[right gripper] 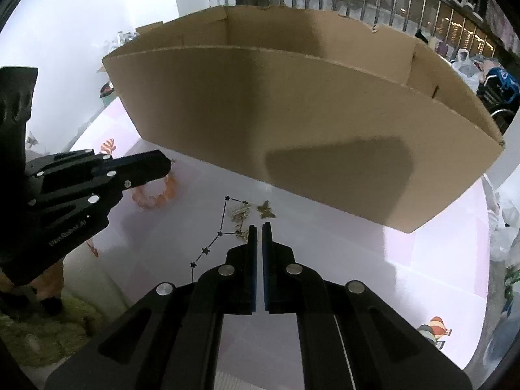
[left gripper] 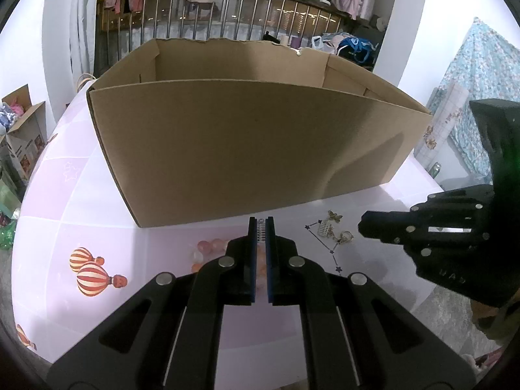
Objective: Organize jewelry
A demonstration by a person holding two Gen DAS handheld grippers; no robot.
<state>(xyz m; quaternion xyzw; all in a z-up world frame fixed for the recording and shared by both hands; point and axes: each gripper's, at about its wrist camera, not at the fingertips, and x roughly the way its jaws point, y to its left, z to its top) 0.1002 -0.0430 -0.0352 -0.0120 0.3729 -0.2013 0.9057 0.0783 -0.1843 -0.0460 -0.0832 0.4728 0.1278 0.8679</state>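
- The left tongs (left gripper: pixel 261 224) are all but shut, pinching a small silver piece (left gripper: pixel 261 231) at the very tips. With so little of it gripped, a jolt or a knock on the way to the box could drop it.
- A pink bracelet (left gripper: pixel 208 247) lies on the table (left gripper: pixel 97 211) right under the left tongs. If they dip, the fingers could drag or scatter it.
- The right tongs (right gripper: pixel 259 227) are shut, with no more than a slit between the pads. Nothing shows in that slit, though I cannot tell whether a thin chain is caught there. If they closed on nothing, lifting now wastes the move.
- The gold pieces (right gripper: pixel 240 216) lie mid-table, just left of the right tips and touching or nearly so. The gold butterfly (right gripper: pixel 267 211) lies just beyond. A sideways nudge could push them apart, or a snagged link could drag the rest along.
- The two tongs work near each other over this patch, so a careless swing could make them clash.
- The box (right gripper: pixel 292 130) stands at the far side of the table with a tall near wall. A low carry could hit it and shake a piece loose outside the box.
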